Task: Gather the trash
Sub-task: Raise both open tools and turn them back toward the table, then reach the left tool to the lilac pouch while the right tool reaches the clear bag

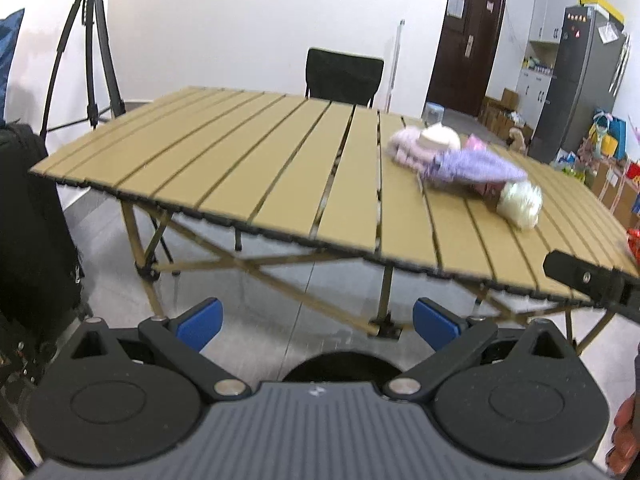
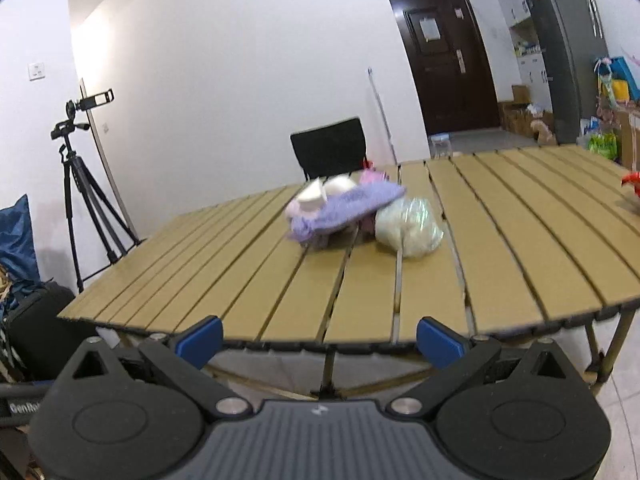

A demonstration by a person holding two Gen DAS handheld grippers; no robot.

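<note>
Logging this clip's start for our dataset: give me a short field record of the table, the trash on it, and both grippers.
surface: slatted tan folding table
trash pile: purple wrapper, white crumpled bag, pale cup-like pieces, clustered together, blurred
other item: red object at the table's right edge, unclear
left gripper: open, holding nothing, short of the table
right gripper: open, holding nothing, at the near edge
background: black chair, tripod

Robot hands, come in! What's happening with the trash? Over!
Left tool open, empty. Right tool open, empty. Trash pile untouched on table. Path clear.
</note>
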